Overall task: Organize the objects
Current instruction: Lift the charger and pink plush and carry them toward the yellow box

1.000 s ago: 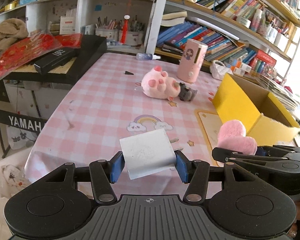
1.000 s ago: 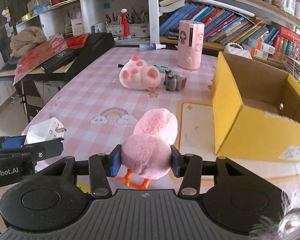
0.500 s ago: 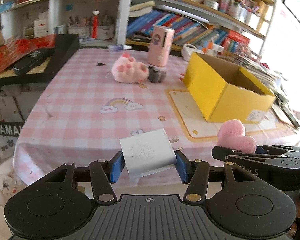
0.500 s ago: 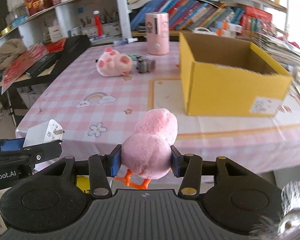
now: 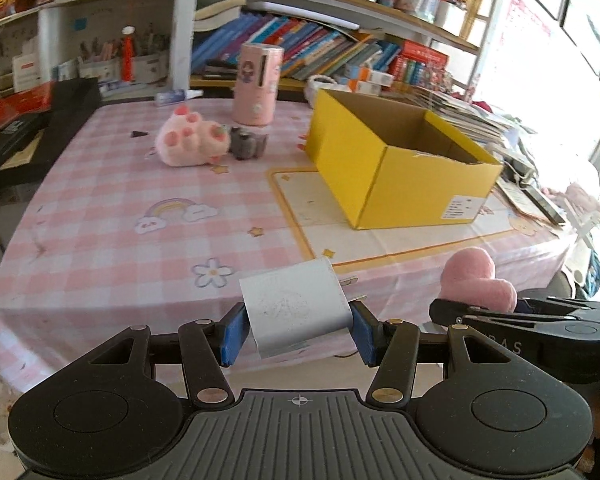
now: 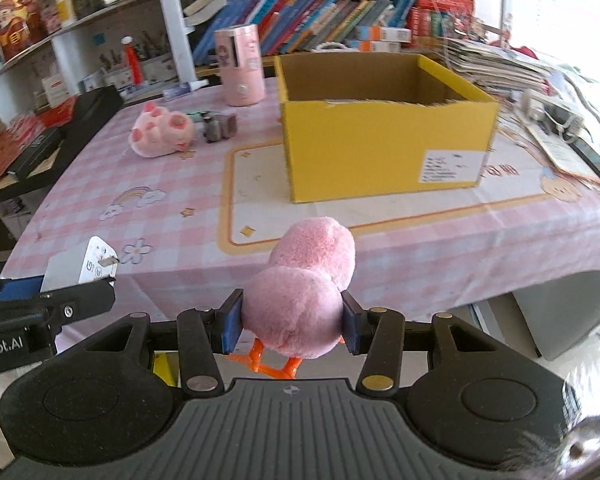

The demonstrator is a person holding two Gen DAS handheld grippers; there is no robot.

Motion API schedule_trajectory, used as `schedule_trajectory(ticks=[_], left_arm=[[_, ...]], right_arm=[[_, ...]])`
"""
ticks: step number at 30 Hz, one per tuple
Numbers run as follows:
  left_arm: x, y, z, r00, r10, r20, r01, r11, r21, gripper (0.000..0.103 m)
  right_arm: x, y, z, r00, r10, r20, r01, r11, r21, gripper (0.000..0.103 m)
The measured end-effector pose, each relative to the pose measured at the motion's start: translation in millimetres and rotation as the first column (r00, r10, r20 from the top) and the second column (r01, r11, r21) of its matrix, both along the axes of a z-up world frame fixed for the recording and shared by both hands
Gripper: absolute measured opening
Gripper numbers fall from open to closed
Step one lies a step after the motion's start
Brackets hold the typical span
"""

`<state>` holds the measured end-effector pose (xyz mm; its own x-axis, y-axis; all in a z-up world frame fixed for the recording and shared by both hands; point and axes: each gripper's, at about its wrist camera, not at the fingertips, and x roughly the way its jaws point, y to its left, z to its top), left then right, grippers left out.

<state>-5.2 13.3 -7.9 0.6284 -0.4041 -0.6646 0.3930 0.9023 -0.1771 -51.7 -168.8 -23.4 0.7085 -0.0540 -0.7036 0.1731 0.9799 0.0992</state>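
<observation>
My left gripper point(image 5: 298, 330) is shut on a white plug charger point(image 5: 296, 304), held off the table's near edge; the charger also shows in the right wrist view point(image 6: 80, 268). My right gripper point(image 6: 292, 322) is shut on a pink plush bird point(image 6: 304, 292) with orange feet, also seen in the left wrist view point(image 5: 474, 280). An open yellow cardboard box point(image 6: 384, 136) stands on the pink checked table point(image 6: 160, 184), ahead and apart from both grippers. A pink paw plush point(image 5: 190, 140) and a small grey toy point(image 5: 246, 144) lie at the far side.
A pink cylinder device point(image 5: 258, 84) stands behind the toys. A black case point(image 5: 40, 128) sits at the left of the table. Bookshelves point(image 5: 340, 48) line the back. Stacked papers point(image 6: 540, 92) lie right of the box.
Both grippers have swung right and pulled back from the table, so the yellow box now sits more centred ahead. Both keep their holds on the charger and the plush bird.
</observation>
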Motion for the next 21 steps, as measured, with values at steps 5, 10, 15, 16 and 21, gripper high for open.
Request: schedule_trajectory(ticks=[5, 10, 15, 16, 21], left_arm=[[2.6, -23.2, 1.1, 0.997, -0.076, 0.006, 0.076, 0.997, 0.005, 0.053], [5.5, -45.9, 0.9, 0.99, -0.142, 0.008, 0.142, 0.99, 0.01, 0.053], [8.0, -57.6, 4.5, 0.986, -0.168, 0.025, 0.167, 0.986, 0.017, 0.053], [9.1, -58.9, 4.9, 0.985, -0.168, 0.029, 0.167, 0.986, 0.017, 0.053], [14.4, -64.4, 5.8, 0.985, -0.169, 0.034, 0.169, 0.985, 0.022, 0.053]], right_arm=[[-11.4, -18.5, 1.1, 0.997, -0.071, 0.006, 0.071, 0.997, 0.002, 0.045], [-20.0, -40.4, 1.3, 0.989, -0.145, 0.005, 0.145, 0.989, 0.008, 0.045], [-21.9, -57.3, 1.2, 0.981, -0.195, 0.002, 0.195, 0.981, 0.022, 0.045], [-21.2, -59.4, 1.7, 0.98, -0.198, 0.004, 0.198, 0.98, 0.023, 0.045], [-13.6, -64.8, 1.2, 0.982, -0.187, -0.001, 0.187, 0.982, 0.025, 0.045]])
